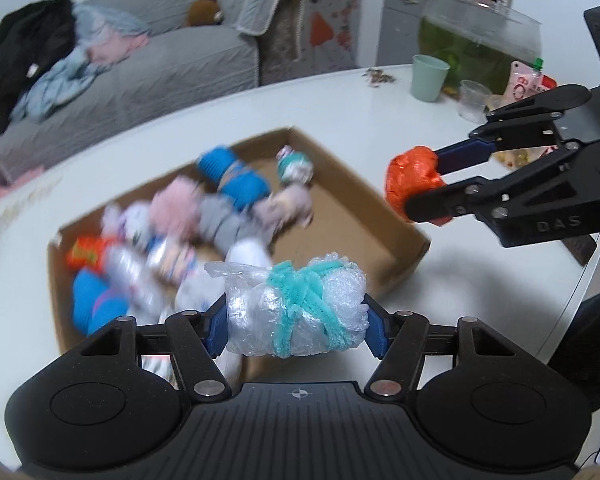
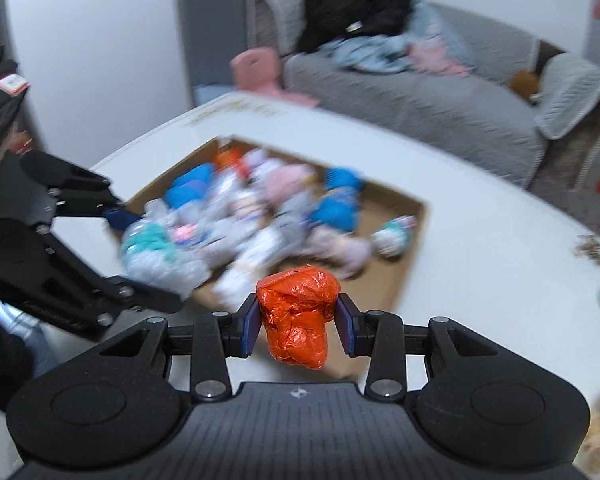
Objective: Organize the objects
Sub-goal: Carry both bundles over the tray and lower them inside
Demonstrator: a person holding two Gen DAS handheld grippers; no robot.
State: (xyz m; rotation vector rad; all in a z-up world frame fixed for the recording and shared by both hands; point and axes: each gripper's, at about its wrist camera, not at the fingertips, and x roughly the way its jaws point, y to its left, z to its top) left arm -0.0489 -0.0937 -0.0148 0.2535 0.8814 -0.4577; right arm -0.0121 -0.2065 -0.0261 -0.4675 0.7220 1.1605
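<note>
Right now both grippers are loaded: the left gripper [image 1: 298,334] has its jaws clamped on a bubble-wrap bundle [image 1: 296,308] tied with turquoise pipe cleaner, held above the near edge of the cardboard box [image 1: 340,216]; the right gripper [image 2: 298,320] has its jaws closed on a crumpled orange plastic ball [image 2: 296,314], carried just outside the box's right wall in the left wrist view, over the white table [image 1: 440,280]. Inside the box lies a heap of wrapped bundles, blue, pink, grey and silvery, crowded toward its left and middle; they are too blurred to name singly; bare cardboard floor shows at the right side of the box, near a small teal-and-white ball [image 1: 295,164].

My judgement is that the step in hand is delivering both pieces into the box; to do it well, each gripper should travel fully past the wall before parting its jaws, low enough that a light ball does not bounce out; the orange ball suits the open floor at the right; the bubble-wrap bundle is soft and slippery, so it should be set down rather than dropped onto the heap, where it might roll; the two grippers stand near each other, so releasing one at a time avoids a knock.
</note>
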